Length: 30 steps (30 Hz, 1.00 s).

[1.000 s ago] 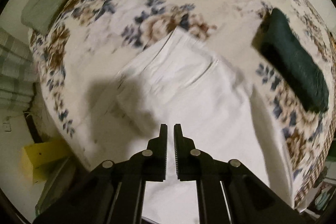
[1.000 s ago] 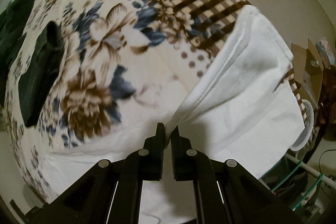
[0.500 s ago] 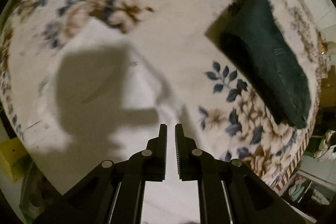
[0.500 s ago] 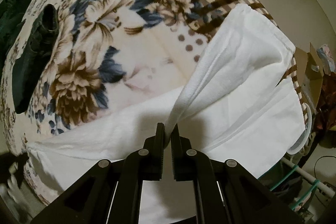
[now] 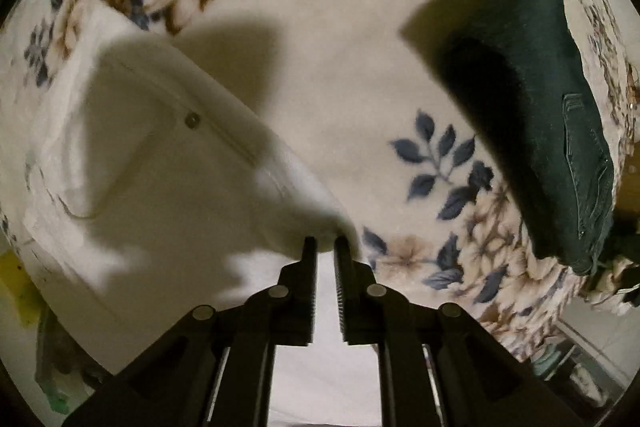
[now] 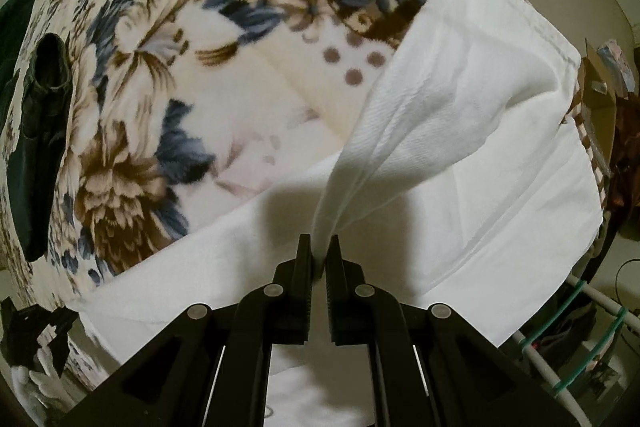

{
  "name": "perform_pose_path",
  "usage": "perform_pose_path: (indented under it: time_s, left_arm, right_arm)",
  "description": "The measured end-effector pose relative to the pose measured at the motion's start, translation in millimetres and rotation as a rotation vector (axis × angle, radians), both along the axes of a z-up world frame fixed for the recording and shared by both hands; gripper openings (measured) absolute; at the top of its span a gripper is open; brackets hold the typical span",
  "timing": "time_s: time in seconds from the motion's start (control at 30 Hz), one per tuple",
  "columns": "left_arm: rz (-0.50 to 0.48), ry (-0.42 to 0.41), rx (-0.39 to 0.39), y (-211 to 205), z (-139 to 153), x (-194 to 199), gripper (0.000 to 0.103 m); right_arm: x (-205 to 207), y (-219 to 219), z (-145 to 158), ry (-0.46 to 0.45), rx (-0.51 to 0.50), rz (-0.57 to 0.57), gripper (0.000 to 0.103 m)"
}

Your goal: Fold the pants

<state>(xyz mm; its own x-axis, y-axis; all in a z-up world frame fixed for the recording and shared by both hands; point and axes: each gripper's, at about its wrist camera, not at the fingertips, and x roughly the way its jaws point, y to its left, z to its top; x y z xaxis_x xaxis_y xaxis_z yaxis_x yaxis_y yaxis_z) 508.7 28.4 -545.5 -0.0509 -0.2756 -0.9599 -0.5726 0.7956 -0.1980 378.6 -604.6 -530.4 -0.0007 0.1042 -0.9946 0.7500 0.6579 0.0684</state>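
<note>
White pants (image 5: 160,187) lie on a floral blanket (image 5: 360,75), button side up, partly under my gripper's shadow. My left gripper (image 5: 325,245) points down at their right edge. Its jaws are opening, with a narrow gap, and the cloth lies loose under the tips, not pinched. In the right wrist view my right gripper (image 6: 319,247) is shut on a fold of the white pants (image 6: 460,99). From the tips the fold runs up and to the right over the flat layer (image 6: 480,247) beneath.
A folded dark green garment (image 5: 540,107) lies on the blanket to the right, also seen as the dark green garment (image 6: 36,147) at the left edge. A yellow object (image 5: 16,283) sits past the bed edge. A cardboard box (image 6: 600,99) and a white rack (image 6: 580,327) stand beside the bed.
The left view has swung right and lower, from over the pants' middle to their right edge near the green garment, and its jaw gap has widened. The right gripper has sunk slightly, still holding the fold.
</note>
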Motion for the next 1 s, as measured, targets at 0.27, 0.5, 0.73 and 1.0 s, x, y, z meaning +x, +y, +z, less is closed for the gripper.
perform_pose_path:
  time_s: [0.27,0.5,0.73,1.0]
  left_arm:
    - [0.051,-0.093,-0.014,9.5,15.4,8.9,0.018]
    - [-0.023,-0.029,0.057,-0.5,-17.6,32.3,0.021]
    - [-0.098,-0.104,0.147,-15.8,-12.8,26.0,0.001]
    - [0.066,-0.077,-0.051,7.7,-19.3,-10.5,0.005]
  right_arm:
    - [9.8,1.5,-2.8,0.011,-0.013,0.011,0.006]
    - [14.4,7.3,-9.7,0.028,-0.021,0.009,0.006]
    - [12.7,12.5,-8.6,0.003,-0.018,0.004,0.006]
    - [9.3,12.4,1.5,-0.010,-0.015,0.018,0.006]
